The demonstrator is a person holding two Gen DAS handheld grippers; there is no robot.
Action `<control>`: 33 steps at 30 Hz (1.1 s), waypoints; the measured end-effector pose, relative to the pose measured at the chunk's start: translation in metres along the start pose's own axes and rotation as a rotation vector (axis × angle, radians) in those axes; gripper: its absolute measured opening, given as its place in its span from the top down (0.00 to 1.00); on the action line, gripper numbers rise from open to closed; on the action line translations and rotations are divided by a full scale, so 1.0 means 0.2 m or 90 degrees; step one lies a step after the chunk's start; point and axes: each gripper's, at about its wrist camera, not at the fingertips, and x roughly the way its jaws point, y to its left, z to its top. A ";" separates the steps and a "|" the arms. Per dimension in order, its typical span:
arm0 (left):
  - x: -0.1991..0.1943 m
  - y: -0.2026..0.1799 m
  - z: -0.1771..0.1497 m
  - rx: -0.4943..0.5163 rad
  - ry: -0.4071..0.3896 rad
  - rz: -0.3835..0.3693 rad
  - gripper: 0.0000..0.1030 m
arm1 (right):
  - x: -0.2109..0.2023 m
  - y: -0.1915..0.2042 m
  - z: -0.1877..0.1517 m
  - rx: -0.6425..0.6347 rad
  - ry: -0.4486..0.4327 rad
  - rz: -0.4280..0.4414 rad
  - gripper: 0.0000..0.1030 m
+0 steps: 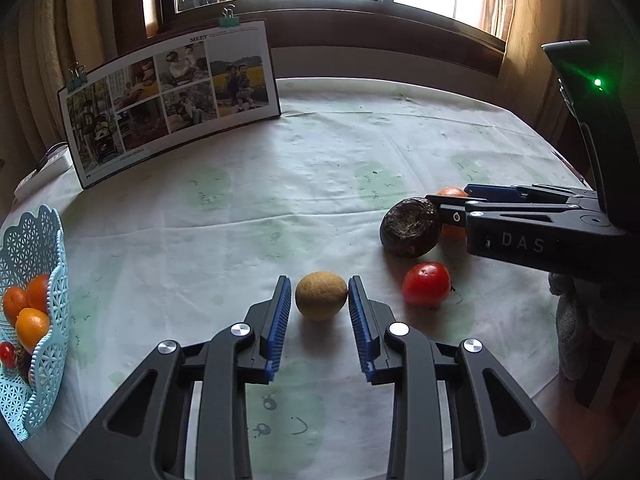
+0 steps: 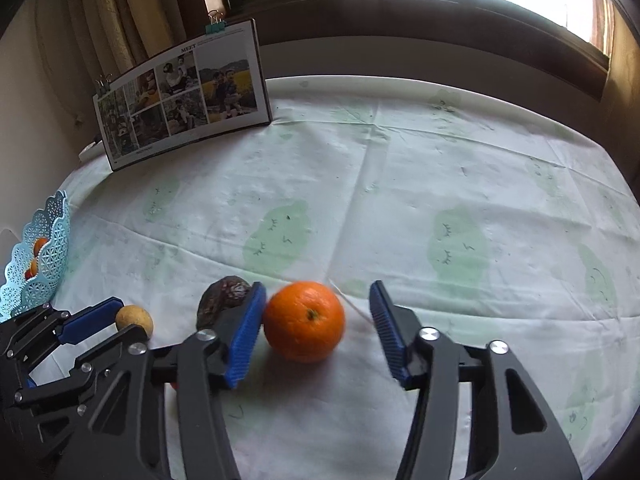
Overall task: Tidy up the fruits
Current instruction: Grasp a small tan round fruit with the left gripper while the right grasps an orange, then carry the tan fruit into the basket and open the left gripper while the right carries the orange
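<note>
Round table under a pale green-patterned cloth [image 1: 320, 168], one light blue lattice plastic basket [image 1: 44, 280] at its left edge, cut off by the frame, holding three oranges plus something red half hidden. Four loose fruits: dark wrinkled one [image 1: 410, 227], orange mandarin [image 2: 304, 321], red tomato [image 1: 426, 283], tan round fruit [image 1: 321, 295]. Left gripper [image 1: 320, 300] brackets the tan fruit, jaws apart; right gripper [image 2: 318, 320] sits wide around the mandarin, one pad touching
</note>
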 end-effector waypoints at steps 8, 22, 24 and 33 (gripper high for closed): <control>-0.01 0.03 0.01 -0.014 -0.005 0.009 0.70 | -0.04 0.01 -0.05 0.002 -0.003 0.013 0.62; -0.14 0.12 0.02 -0.035 -0.041 0.060 0.70 | -0.23 -0.03 -0.07 0.042 -0.052 0.009 0.62; -0.18 0.15 0.02 -0.038 -0.051 0.071 0.70 | -0.25 -0.01 -0.07 0.039 -0.058 0.014 0.62; -0.20 0.17 0.01 -0.047 -0.039 0.058 0.69 | -0.25 0.00 -0.09 0.052 -0.055 0.018 0.62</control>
